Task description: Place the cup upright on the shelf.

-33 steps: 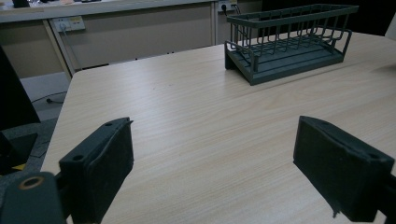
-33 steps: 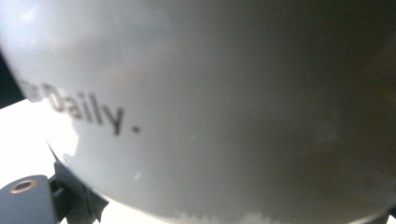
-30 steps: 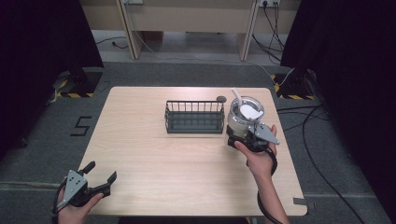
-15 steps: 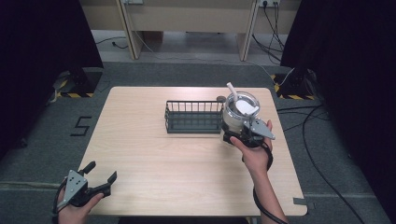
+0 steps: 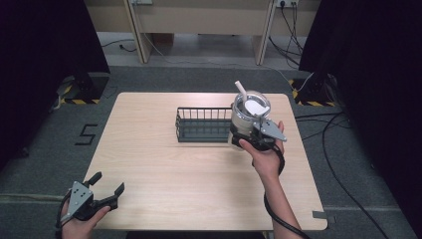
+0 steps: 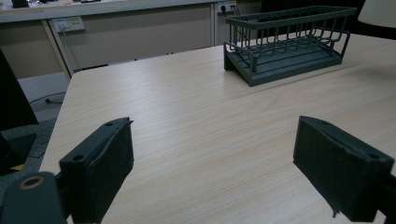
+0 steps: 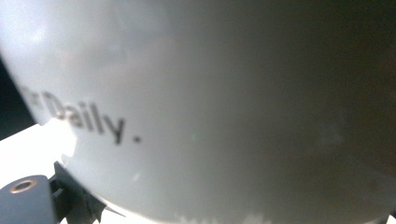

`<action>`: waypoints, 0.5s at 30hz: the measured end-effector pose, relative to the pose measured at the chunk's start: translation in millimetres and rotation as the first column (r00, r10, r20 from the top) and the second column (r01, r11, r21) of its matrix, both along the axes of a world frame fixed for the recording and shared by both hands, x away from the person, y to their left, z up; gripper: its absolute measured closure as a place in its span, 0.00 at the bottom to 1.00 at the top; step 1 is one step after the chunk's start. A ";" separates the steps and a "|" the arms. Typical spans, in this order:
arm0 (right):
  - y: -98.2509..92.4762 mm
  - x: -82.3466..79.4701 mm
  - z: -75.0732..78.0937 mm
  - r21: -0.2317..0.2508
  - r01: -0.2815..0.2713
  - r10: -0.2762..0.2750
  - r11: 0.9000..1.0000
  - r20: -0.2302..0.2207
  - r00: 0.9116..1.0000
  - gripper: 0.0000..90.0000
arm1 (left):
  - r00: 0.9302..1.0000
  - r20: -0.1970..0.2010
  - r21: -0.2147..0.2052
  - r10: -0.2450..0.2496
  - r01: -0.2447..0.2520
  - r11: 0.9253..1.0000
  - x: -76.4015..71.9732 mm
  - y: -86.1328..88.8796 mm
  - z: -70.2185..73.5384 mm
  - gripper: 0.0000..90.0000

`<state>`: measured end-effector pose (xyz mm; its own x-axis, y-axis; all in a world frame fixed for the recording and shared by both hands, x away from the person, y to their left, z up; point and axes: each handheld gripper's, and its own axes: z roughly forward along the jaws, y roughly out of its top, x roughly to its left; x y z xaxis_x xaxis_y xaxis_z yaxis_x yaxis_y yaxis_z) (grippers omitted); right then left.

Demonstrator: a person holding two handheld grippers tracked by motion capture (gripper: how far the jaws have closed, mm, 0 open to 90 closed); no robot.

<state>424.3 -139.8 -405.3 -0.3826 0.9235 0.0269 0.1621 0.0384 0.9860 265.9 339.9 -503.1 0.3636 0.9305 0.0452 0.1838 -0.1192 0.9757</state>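
Wooden tabletop (image 5: 164,164): right gripper (image 5: 249,135) grasps a white cup (image 5: 247,115) at three o'clock of the wire basket (image 5: 201,124); left gripper (image 5: 107,196) rests at seven o'clock. Left gripper view: jaws spread wide, basket (image 6: 289,42) at one o'clock. Right gripper view: cup (image 7: 224,102) close up, printed "Daily."

Even overhead light on my table (image 5: 164,164), dark surroundings left and right, soft shadow beside the far rack (image 5: 203,124), my right tool's view blurred by the close cup (image 7: 210,107), lettering soft, upper right dim
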 end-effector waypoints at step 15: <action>15.6 10.4 9.3 0.008 -0.018 0.018 1.000 0.010 1.000 0.11 | 1.000 0.002 0.000 -0.002 0.002 1.000 0.0 -0.1 0.4 0.13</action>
<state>434.8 -124.2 -396.0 -0.3998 0.9161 0.0303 0.1519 0.0336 0.9878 265.9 339.8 -502.7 0.3656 0.9296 0.0459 0.1821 -0.1198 0.9760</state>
